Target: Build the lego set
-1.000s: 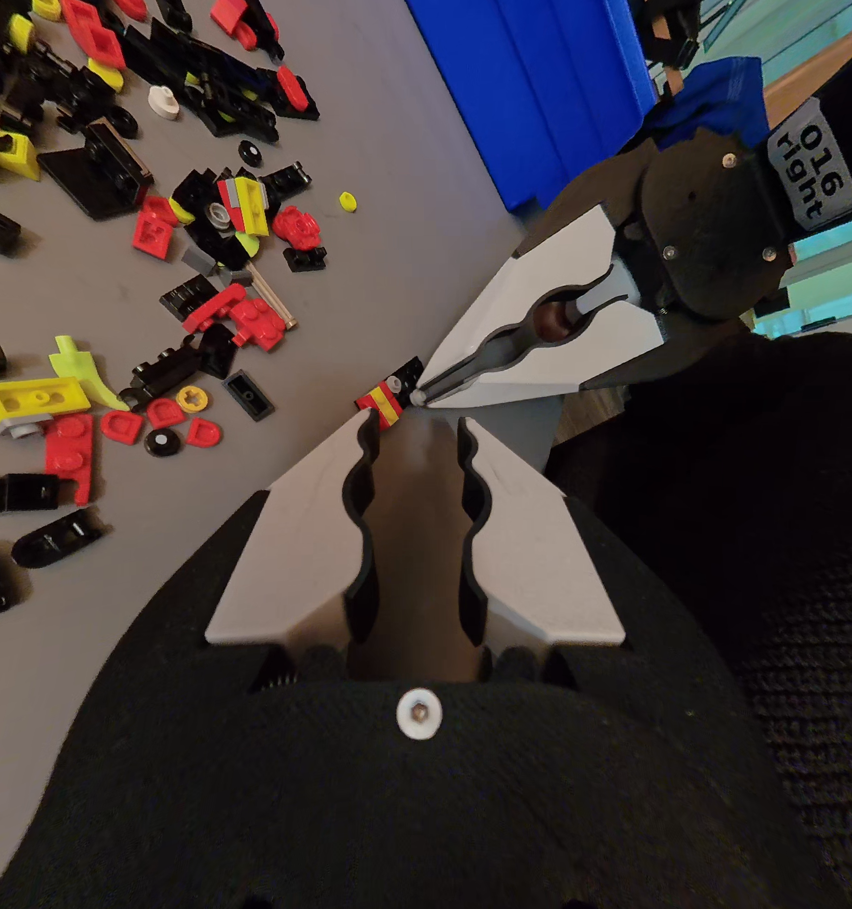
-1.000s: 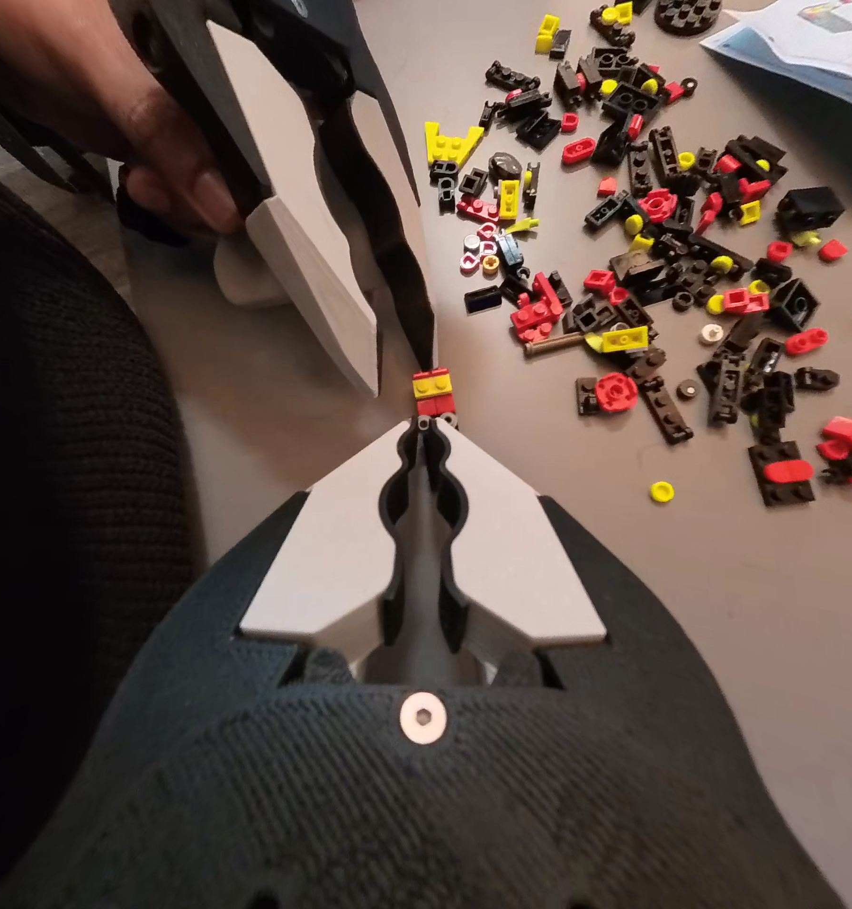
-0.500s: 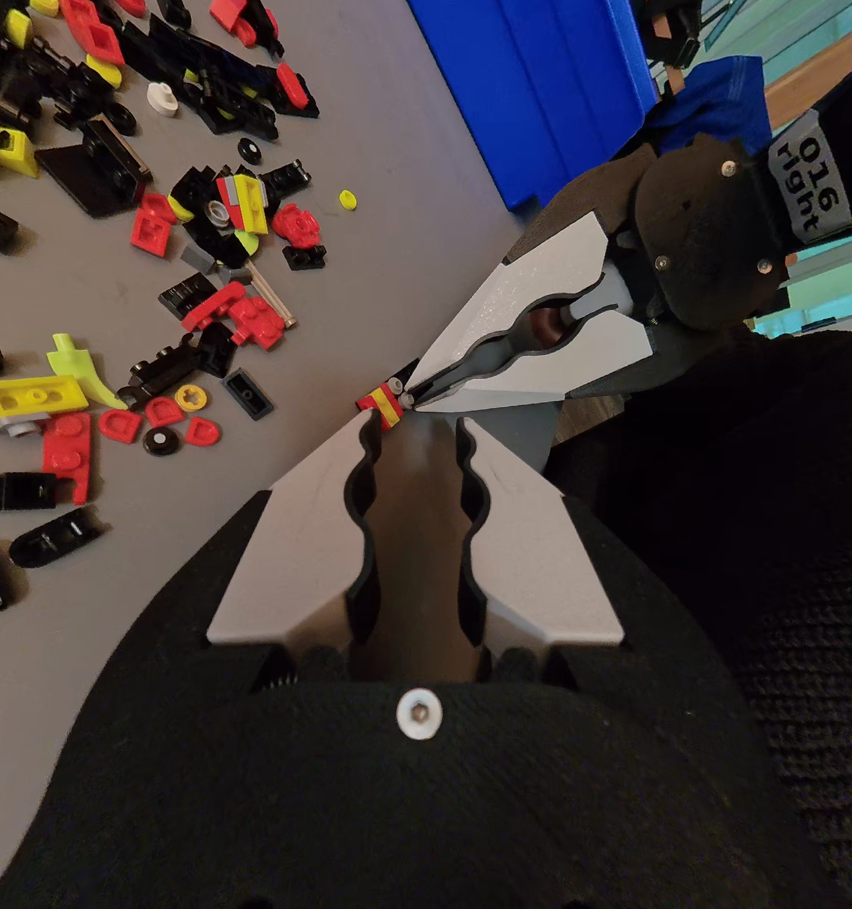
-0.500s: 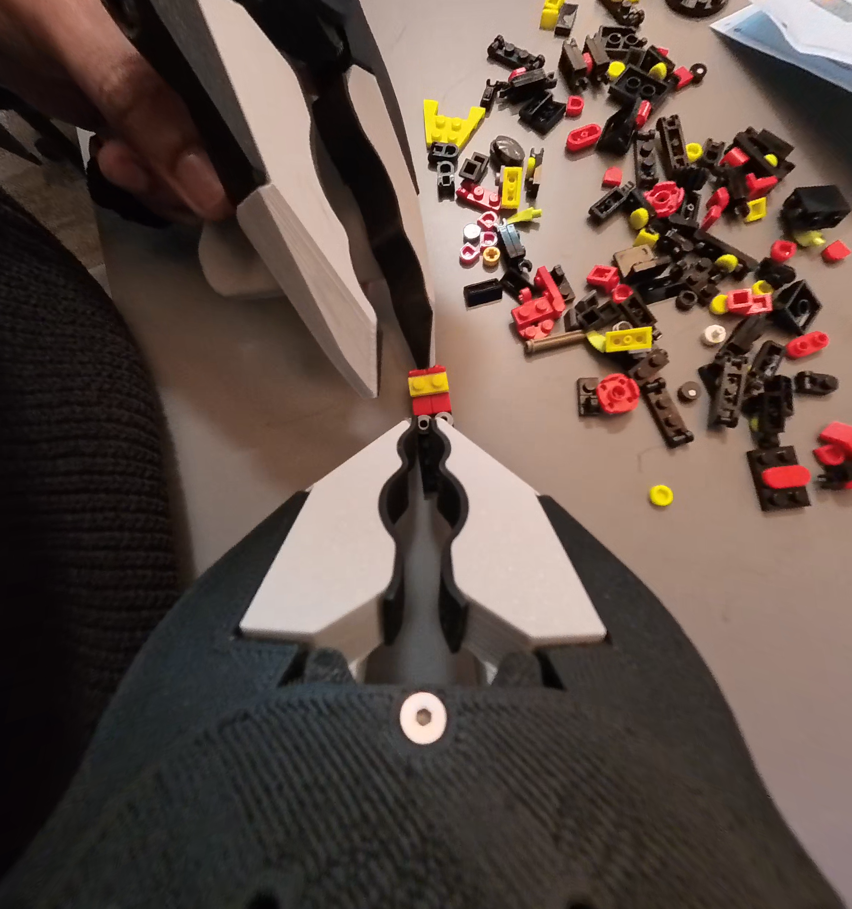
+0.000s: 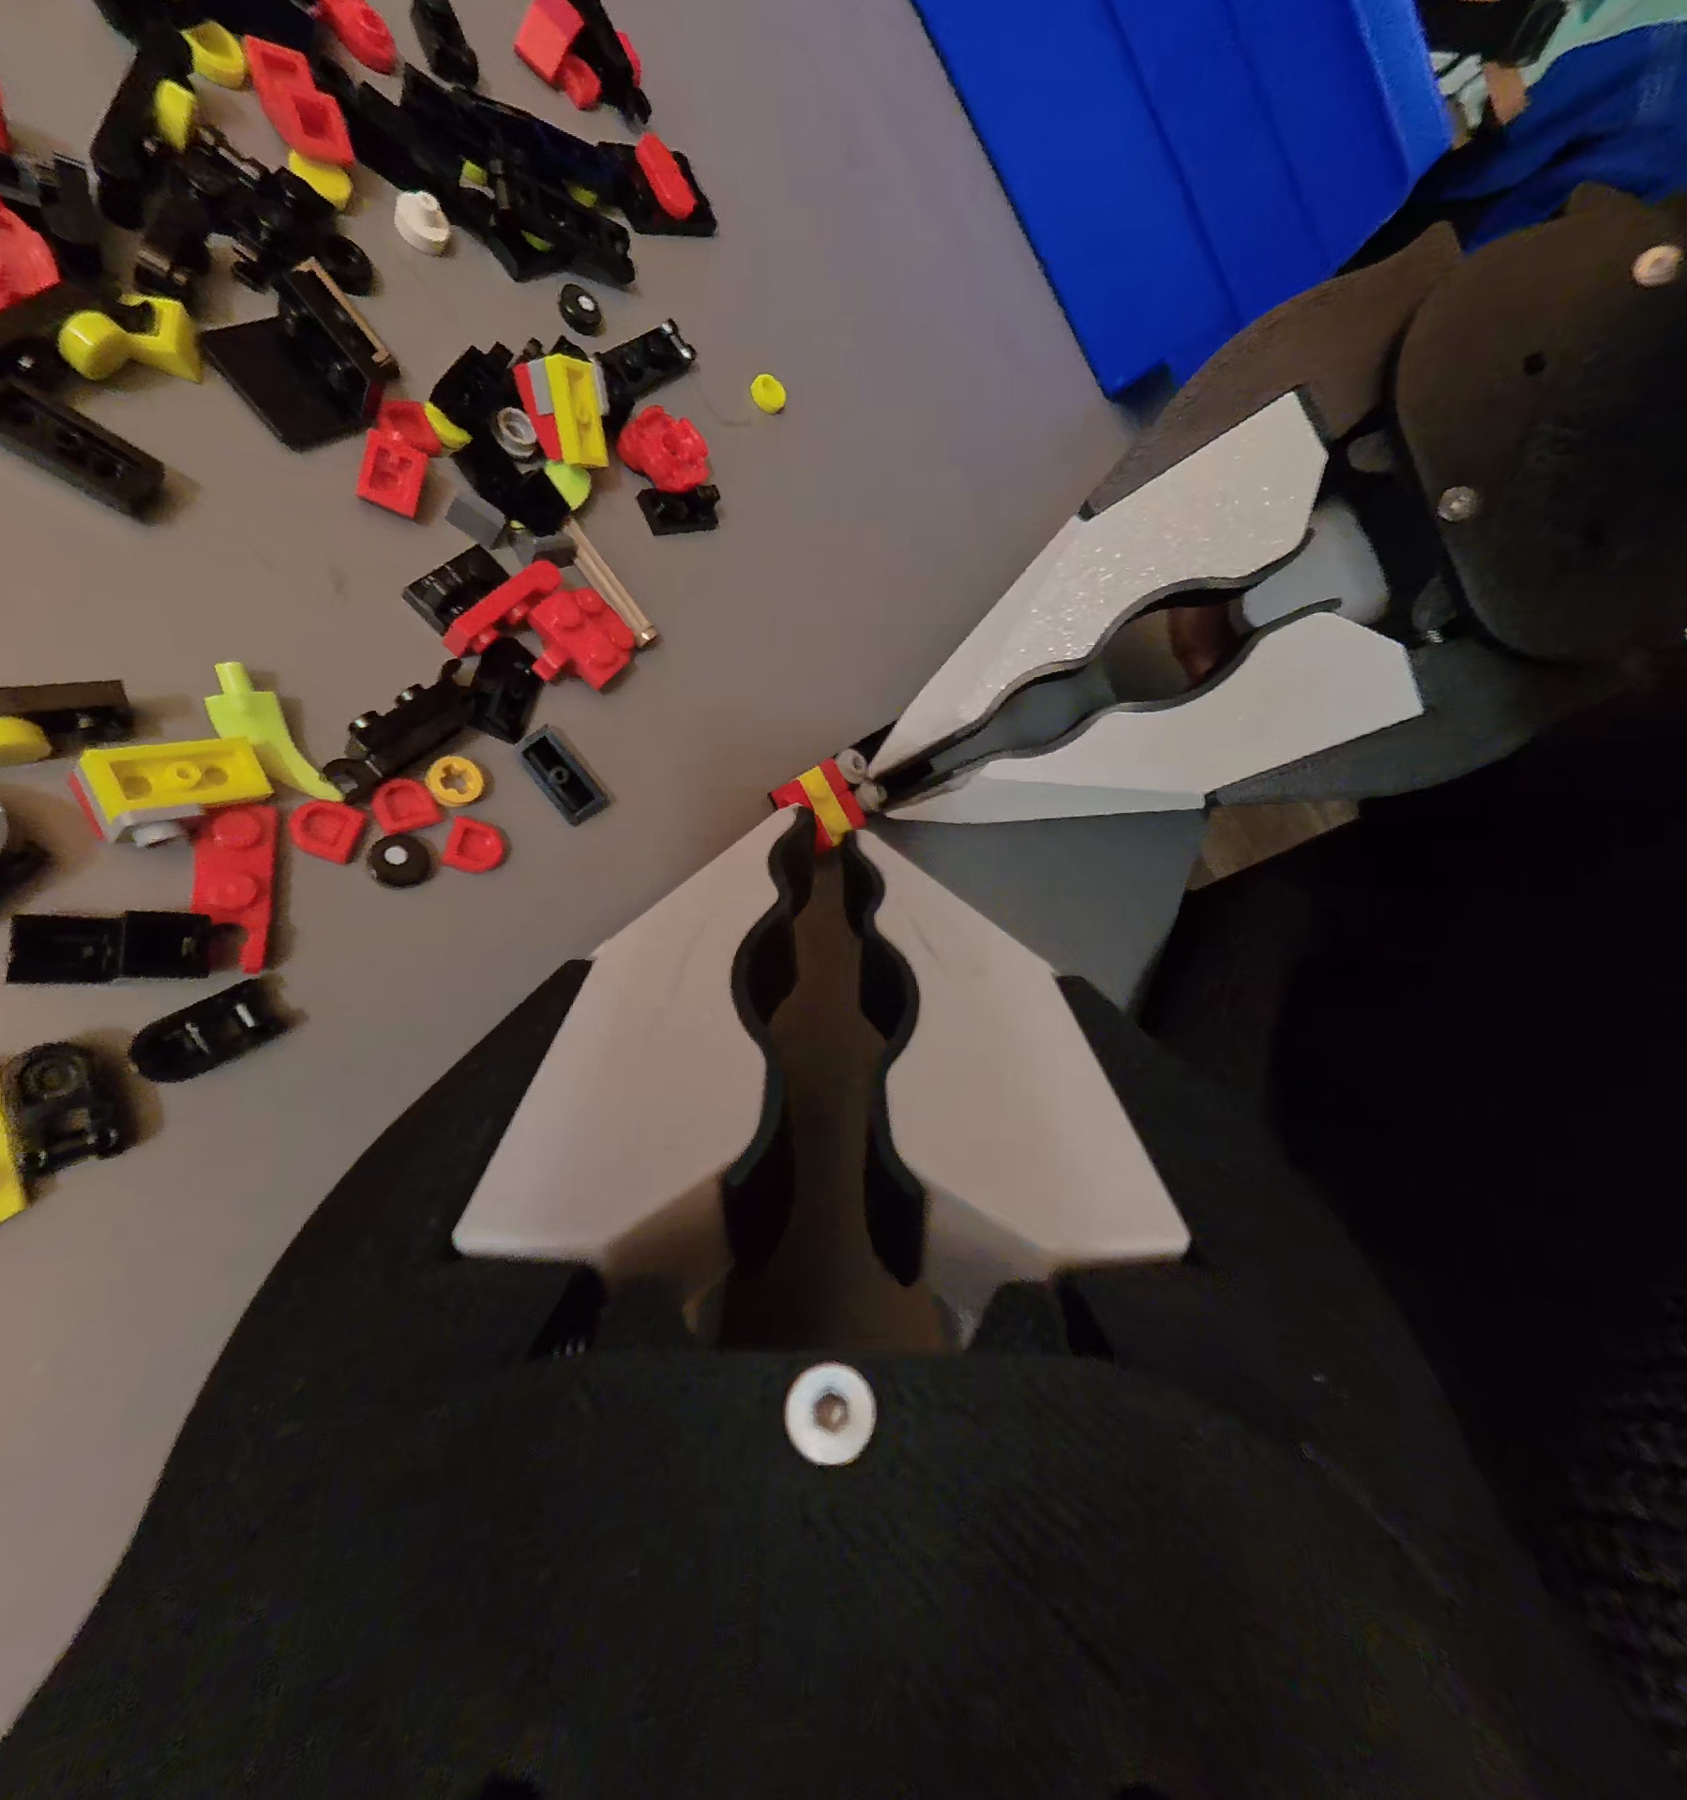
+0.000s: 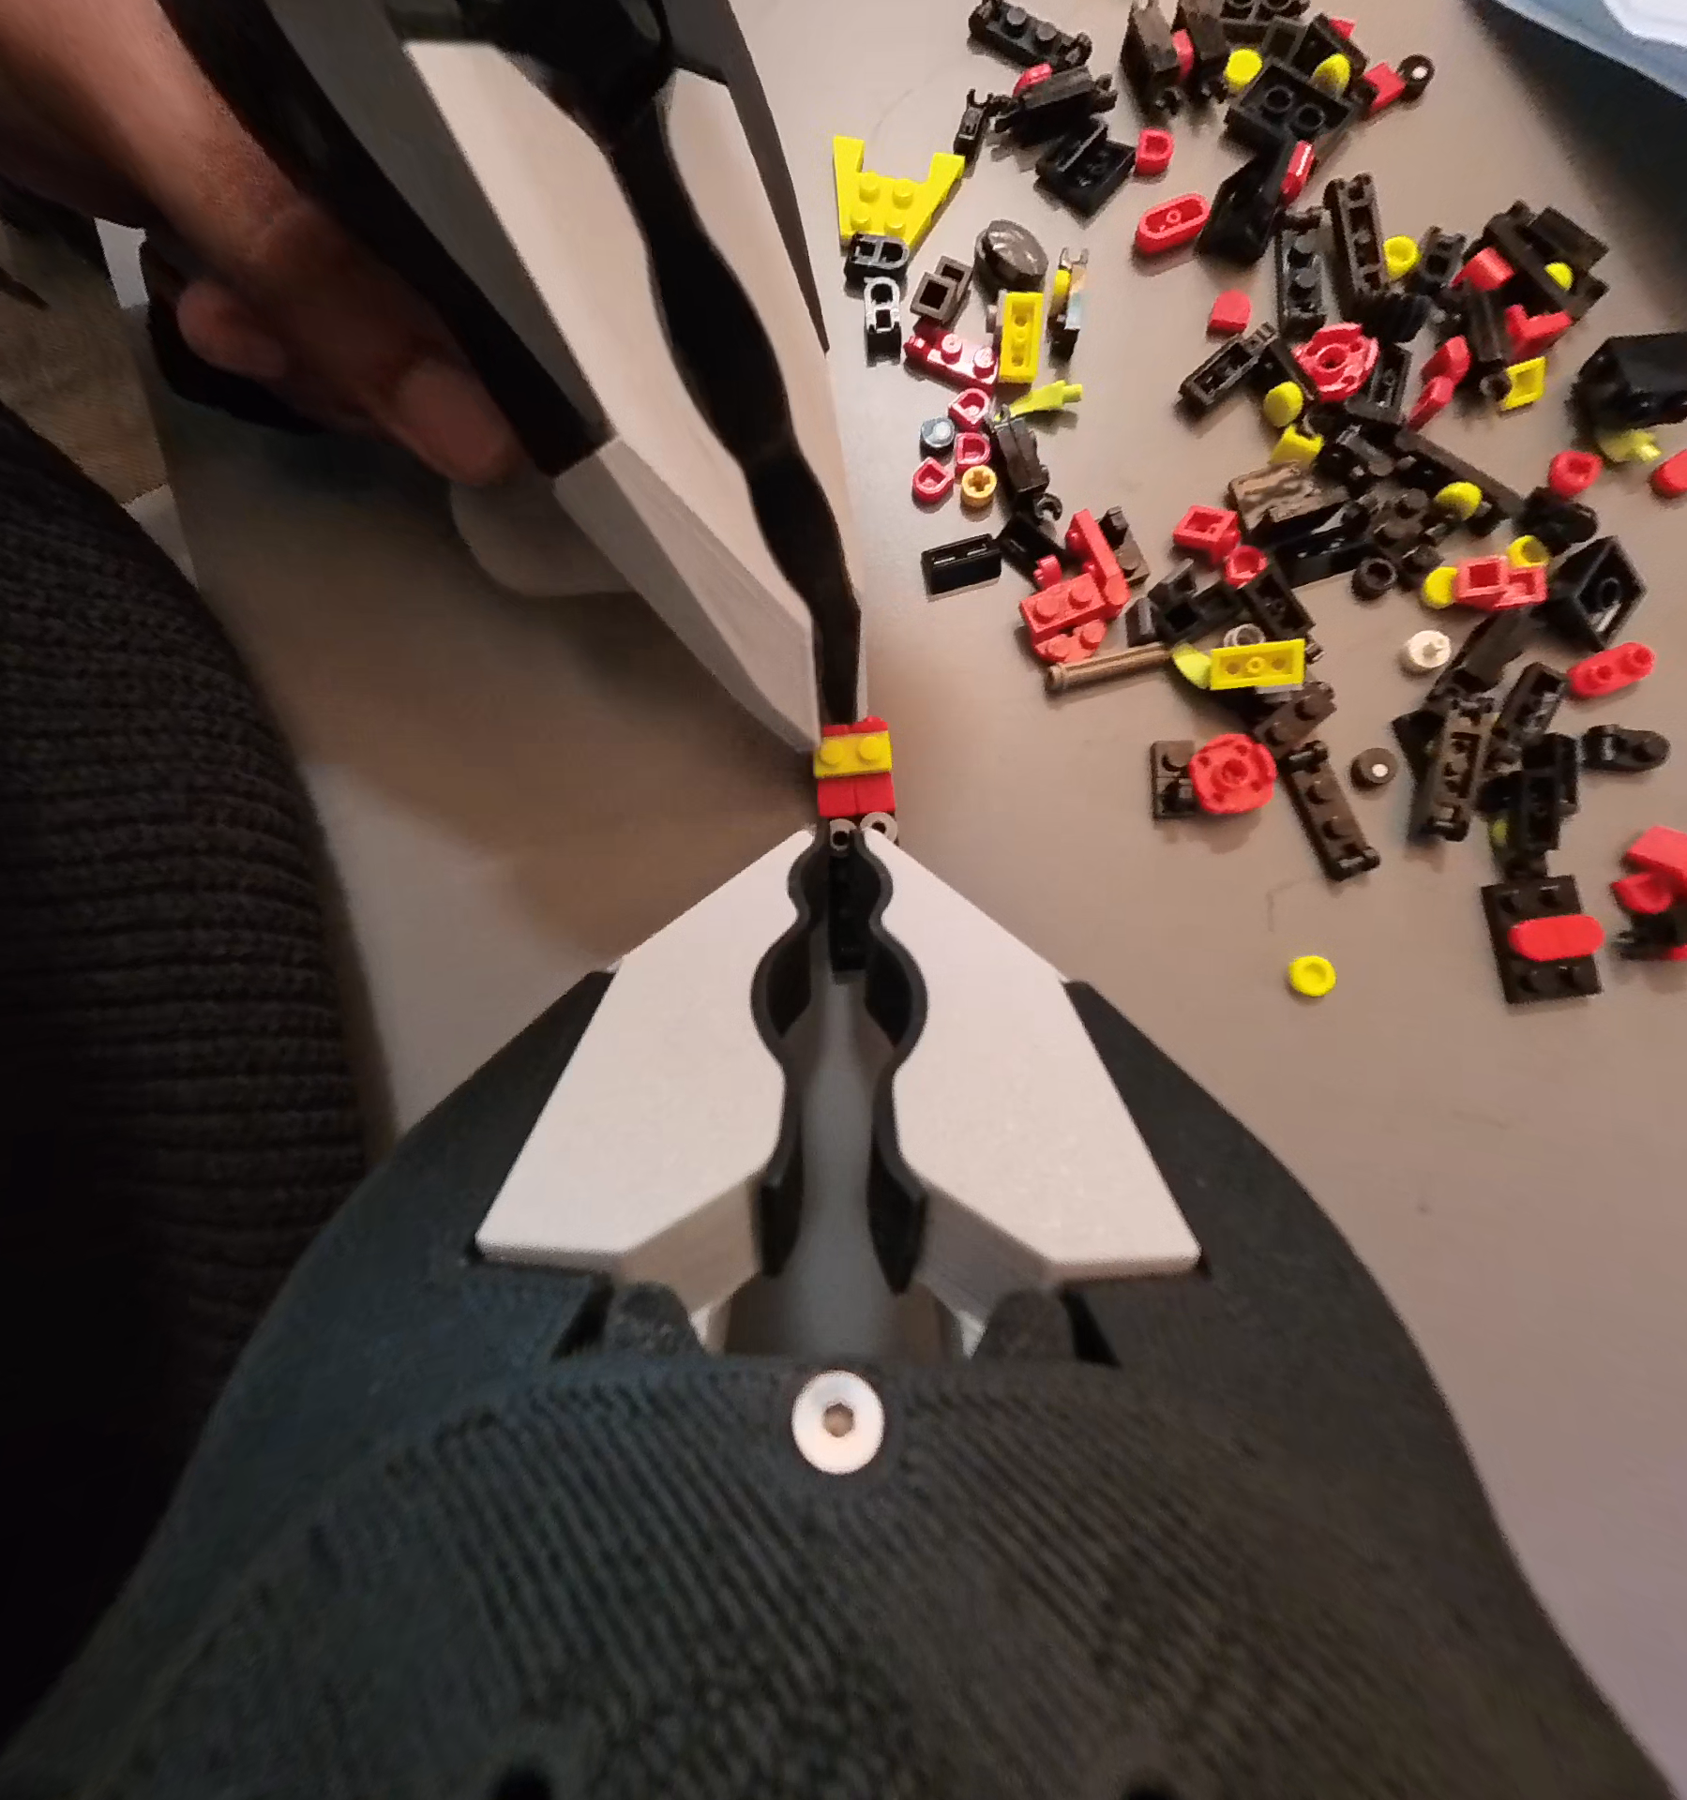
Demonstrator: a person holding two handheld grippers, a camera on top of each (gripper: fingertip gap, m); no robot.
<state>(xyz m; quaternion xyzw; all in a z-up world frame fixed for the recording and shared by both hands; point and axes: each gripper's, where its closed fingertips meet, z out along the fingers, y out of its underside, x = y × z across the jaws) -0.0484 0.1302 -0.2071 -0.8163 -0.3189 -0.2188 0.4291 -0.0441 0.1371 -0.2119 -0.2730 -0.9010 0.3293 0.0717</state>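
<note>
Since a second ago, the left gripper (image 5: 825, 845) has narrowed onto the small red-and-yellow brick stack (image 5: 823, 797), pinching its near end in mid-air above the grey table (image 5: 820, 438). The right gripper (image 6: 856, 845) is clamped on the black part at its other end. Judged step: joining; next, press squarely.

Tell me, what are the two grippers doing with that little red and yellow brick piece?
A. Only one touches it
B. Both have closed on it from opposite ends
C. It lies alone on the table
B: the left gripper and right gripper each pinch an end of the small red and yellow assembly, held above the grey table.
</note>
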